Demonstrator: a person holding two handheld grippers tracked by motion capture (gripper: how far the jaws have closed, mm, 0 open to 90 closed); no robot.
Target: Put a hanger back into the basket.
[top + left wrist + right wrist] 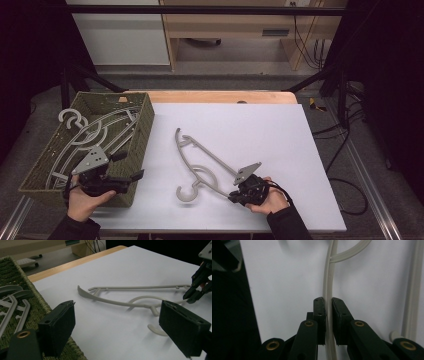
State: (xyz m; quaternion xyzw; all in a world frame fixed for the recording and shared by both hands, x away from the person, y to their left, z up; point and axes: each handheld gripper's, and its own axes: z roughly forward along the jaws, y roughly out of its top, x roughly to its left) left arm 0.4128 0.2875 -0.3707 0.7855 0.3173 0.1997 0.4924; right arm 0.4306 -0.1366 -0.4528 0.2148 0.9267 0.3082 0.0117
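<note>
A: Item shown, please: what is the grey thing and where does it lie?

B: A thin grey plastic clothes hanger (pixel 200 160), lying flat on the white sheet covering the bench (pixel 280 130), near the person's side, with its hook (pixel 187 192) pointing toward the near edge. One slim arm runs to the right tongs (pixel 234 196); in the right gripper view the two pads are clamped on that arm (pixel 328 315), one on each flat side.

A: How would it handle?

B: Judged from its slender section, it is light and fairly stiff, though a long arm held near one end will likely sag or swing. The plastic looks smooth, so a narrow bar between flat pads could twist or slip. A hold nearer the junction below the hook would balance it better; the present hold is out along the arm.

A: And the other tool?

B: The left tongs (pixel 117 327) stand wide apart with nothing between them, held over the near corner of the woven basket (pixel 142 125), at the bench's left.

A: What is in the basket?

B: Several more hangers (pixel 100 132) of the same grey kind, laid overlapping, one hook poking over the far left rim.
</note>
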